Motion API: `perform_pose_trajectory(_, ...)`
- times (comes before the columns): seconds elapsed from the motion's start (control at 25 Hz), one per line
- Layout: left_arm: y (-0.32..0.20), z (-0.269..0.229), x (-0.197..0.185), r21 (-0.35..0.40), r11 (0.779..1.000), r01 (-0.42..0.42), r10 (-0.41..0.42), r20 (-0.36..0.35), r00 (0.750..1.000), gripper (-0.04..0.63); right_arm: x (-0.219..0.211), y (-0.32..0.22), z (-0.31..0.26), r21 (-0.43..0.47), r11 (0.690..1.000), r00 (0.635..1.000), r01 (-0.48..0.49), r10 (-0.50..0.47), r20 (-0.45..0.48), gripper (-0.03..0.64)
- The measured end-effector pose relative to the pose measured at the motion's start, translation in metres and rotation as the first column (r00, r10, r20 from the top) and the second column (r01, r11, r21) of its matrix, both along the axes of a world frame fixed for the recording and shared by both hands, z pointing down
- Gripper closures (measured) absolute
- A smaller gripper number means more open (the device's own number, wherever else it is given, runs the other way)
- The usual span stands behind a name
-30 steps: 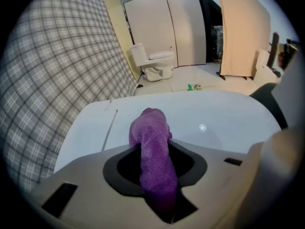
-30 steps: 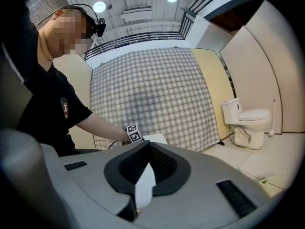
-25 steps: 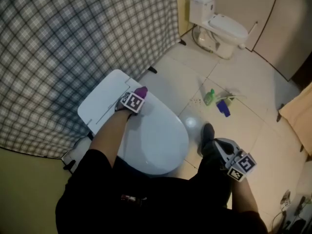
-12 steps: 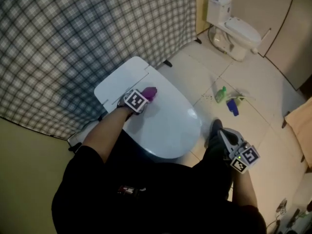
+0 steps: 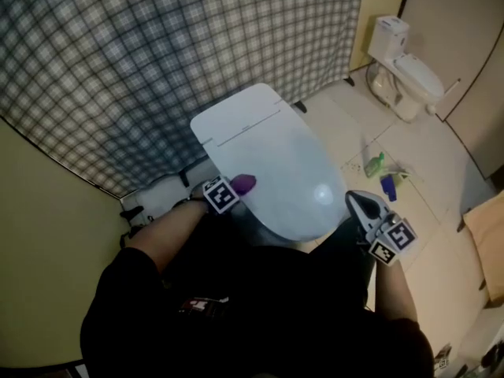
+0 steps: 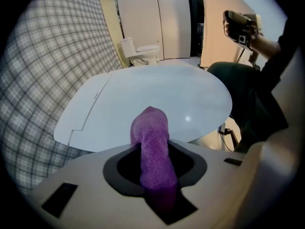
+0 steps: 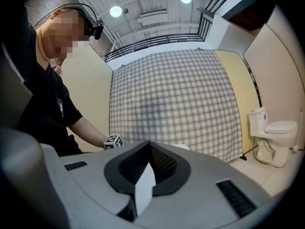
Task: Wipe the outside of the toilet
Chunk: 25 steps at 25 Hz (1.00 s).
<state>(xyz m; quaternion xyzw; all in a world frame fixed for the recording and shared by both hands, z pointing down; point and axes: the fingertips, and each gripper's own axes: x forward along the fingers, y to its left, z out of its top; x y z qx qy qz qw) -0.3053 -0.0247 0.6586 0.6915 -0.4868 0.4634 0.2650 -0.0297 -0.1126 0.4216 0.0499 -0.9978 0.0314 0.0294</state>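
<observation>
Toilet (image 5: 276,160) at frame centre looks mid-wipe: the left hand-held gripper (image 5: 235,189) clamps a purple cloth (image 5: 246,183) at its lid edge, the right hand-held gripper (image 5: 364,209) is closed and empty, and the bowl's side probably needs wiping next.

The purple cloth (image 6: 151,137) vanishes at its near end inside the left gripper (image 6: 153,168). The floor items (image 5: 382,173) beside the toilet (image 5: 268,156) are too small to identify.
</observation>
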Motion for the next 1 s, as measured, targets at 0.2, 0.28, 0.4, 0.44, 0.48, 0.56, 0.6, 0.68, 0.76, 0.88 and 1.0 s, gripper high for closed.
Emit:
perform_pose_trajectory(0.2,0.001,-0.011,-0.005,-0.008,0.999,0.049,-0.048,0.073,0.996,0.471,-0.007,0.002,-0.013,-0.004,1.000,1.000,0.011,-0.011,0.002,0.607)
perform_pose_trajectory(0.28,-0.004,-0.011,-0.005,-0.020,0.999,0.034,-0.032,0.083,0.996,0.471,-0.009,-0.002,-0.010,-0.011,1.000,1.000,0.007,-0.007,0.003,0.607)
perform_pose_trajectory(0.4,-0.023,0.005,-0.001,-0.020,1.000,-0.002,0.004,0.098,0.995,0.471,-0.012,-0.011,0.009,-0.014,1.000,1.000,0.001,0.000,0.004,0.607)
perform_pose_trajectory(0.44,-0.034,0.011,0.002,-0.010,1.000,-0.014,0.015,0.093,0.996,0.471,-0.012,-0.014,0.018,-0.018,1.000,1.000,-0.007,0.007,0.003,0.607)
perform_pose_trajectory(0.48,-0.046,0.015,0.007,-0.004,1.000,-0.026,0.026,0.084,0.996,0.471,-0.009,-0.018,0.025,-0.028,0.999,1.000,-0.019,0.019,0.001,0.607)
perform_pose_trajectory(0.56,-0.070,0.012,0.018,-0.005,0.999,-0.049,0.050,0.069,0.996,0.471,0.001,-0.026,0.030,-0.060,0.997,0.999,-0.051,0.051,-0.003,0.607)
perform_pose_trajectory(0.6,-0.085,0.005,0.024,-0.006,0.998,-0.061,0.061,0.070,0.996,0.471,0.008,-0.031,0.028,-0.076,0.995,0.998,-0.065,0.065,-0.006,0.607)
perform_pose_trajectory(0.68,-0.123,-0.010,0.035,0.003,0.997,-0.077,0.076,0.078,0.994,0.471,0.022,-0.047,0.025,-0.100,0.991,0.996,-0.089,0.088,-0.012,0.607)
perform_pose_trajectory(0.76,-0.161,-0.018,0.042,-0.006,0.997,-0.073,0.074,0.086,0.994,0.471,0.038,-0.063,0.029,-0.120,0.986,0.993,-0.117,0.115,-0.020,0.607)
perform_pose_trajectory(0.88,-0.218,-0.021,0.046,-0.004,0.998,-0.068,0.068,0.111,0.991,0.471,0.061,-0.083,0.043,-0.151,0.975,0.987,-0.161,0.158,-0.034,0.607)
perform_pose_trajectory(1.0,-0.266,-0.021,0.052,0.000,0.997,-0.071,0.070,0.128,0.989,0.471,0.082,-0.100,0.058,-0.180,0.963,0.980,-0.199,0.194,-0.047,0.607)
